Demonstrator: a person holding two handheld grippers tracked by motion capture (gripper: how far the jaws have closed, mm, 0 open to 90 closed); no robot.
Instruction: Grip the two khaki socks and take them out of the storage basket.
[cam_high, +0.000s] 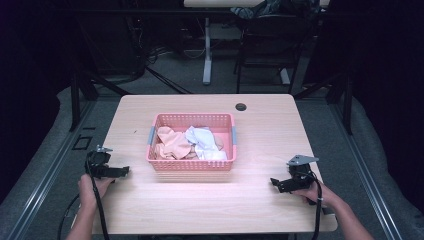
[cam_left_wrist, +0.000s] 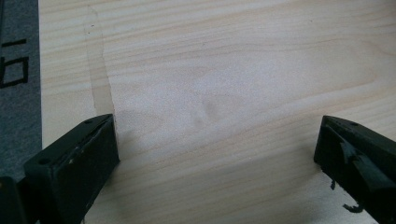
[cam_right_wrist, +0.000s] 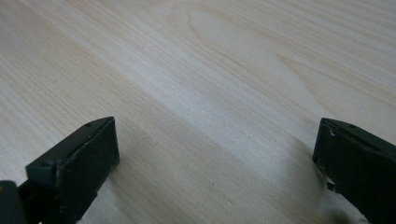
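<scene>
Basket (cam_high: 190, 163), pink, mid-table in the high view, holding peach cloth (cam_high: 171, 142) and white cloth (cam_high: 205, 142); we log the left gripper (cam_high: 121, 171) and right gripper (cam_high: 274, 182) low at either side, well apart from it. Risk, we judge: pulling tangled cloths could drag the light basket. Left gripper view: jaws wide apart over bare table (cam_left_wrist: 233, 70), holding nothing. Right gripper view: jaws likewise wide, empty.

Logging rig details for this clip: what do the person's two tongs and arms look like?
Both tongs, left tongs and right tongs, are black with two blocky flat jaws. Each carries a grey three-cornered plate on top and trails a black cable along the forearm. No sleeves are visible on the forearms.
</scene>
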